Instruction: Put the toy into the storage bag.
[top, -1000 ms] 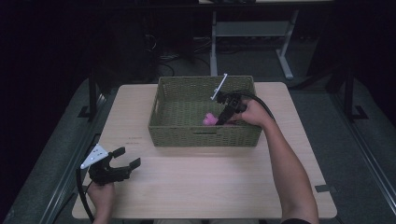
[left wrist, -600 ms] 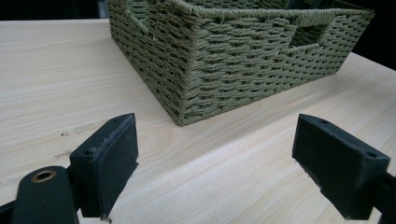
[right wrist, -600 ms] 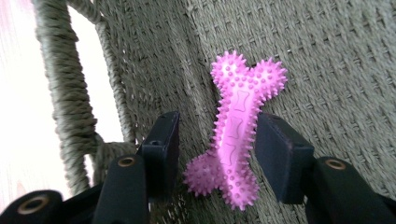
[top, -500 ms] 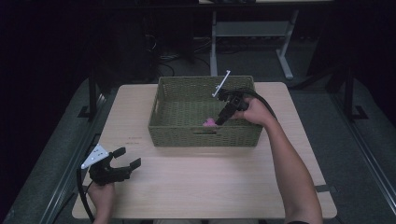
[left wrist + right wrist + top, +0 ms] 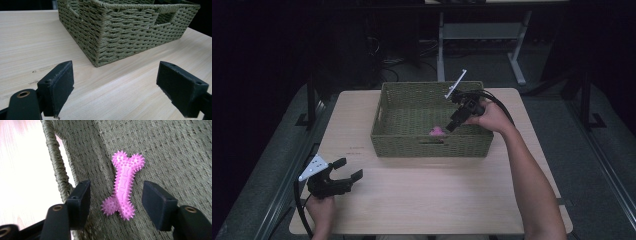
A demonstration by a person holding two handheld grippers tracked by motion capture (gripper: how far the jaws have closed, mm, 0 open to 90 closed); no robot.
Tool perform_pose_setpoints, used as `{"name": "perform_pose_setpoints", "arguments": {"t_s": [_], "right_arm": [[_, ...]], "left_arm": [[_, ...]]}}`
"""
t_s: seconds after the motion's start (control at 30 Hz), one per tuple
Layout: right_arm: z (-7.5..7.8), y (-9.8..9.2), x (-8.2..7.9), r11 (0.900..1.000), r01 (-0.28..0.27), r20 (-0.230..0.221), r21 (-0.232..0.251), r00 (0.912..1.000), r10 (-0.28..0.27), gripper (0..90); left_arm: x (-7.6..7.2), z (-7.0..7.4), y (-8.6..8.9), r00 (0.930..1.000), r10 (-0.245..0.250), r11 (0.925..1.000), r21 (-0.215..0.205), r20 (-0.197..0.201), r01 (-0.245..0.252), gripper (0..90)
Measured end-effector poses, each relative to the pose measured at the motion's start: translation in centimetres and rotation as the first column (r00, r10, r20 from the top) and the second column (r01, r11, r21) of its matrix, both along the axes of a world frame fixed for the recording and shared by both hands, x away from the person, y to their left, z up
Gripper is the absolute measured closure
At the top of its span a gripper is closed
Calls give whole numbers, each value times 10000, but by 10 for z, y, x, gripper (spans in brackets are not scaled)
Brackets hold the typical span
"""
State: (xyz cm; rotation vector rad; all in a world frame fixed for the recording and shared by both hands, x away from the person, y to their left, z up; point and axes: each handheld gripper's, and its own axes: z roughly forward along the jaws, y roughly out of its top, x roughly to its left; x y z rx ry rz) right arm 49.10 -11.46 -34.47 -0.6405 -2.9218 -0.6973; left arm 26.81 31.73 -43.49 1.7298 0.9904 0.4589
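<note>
lying flat on the woven floor of the basket (image 5: 432,141), near its front wall, is a pink bone (image 5: 124,190); in the high view it shows as a small pink spot by that wall; it looks like a moulded rubber or soft plastic toy, studded all over with short blunt spikes, with knobbed ends and a narrower, flatter shaft bearing a raised pattern; i judge it light, a little springy and not fragile, and the spikes should give the pads some bite, so slipping seems unlikely; the shaft between the knobs is the best place to take hold, since the jaws would close across its narrow width and the bulging ends would keep it from sliding out; the right gripper (image 5: 116,202) hangs over it with jaws spread wide, one on either side of the lower shaft and not touching it; the basket is stiff olive-green wicker with a thick braided rim and slot handles, a rough surface that may snag spikes; the left gripper (image 5: 115,87) rests at the near left of the pale wood table (image 5: 437,195), jaws parted and empty, pointing at the basket's corner.
</note>
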Motion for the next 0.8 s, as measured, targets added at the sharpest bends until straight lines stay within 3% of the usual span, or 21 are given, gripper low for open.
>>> {"name": "perform_pose_setpoints", "arguments": {"t_s": [0.8], "right_arm": [[20, -18, -21, 9982, 278, 342, 527, 9990, -296, 348]], "left_arm": [[0, 0, -1, 10000, -15, 10000, 62, -2, 15, 139]]}}
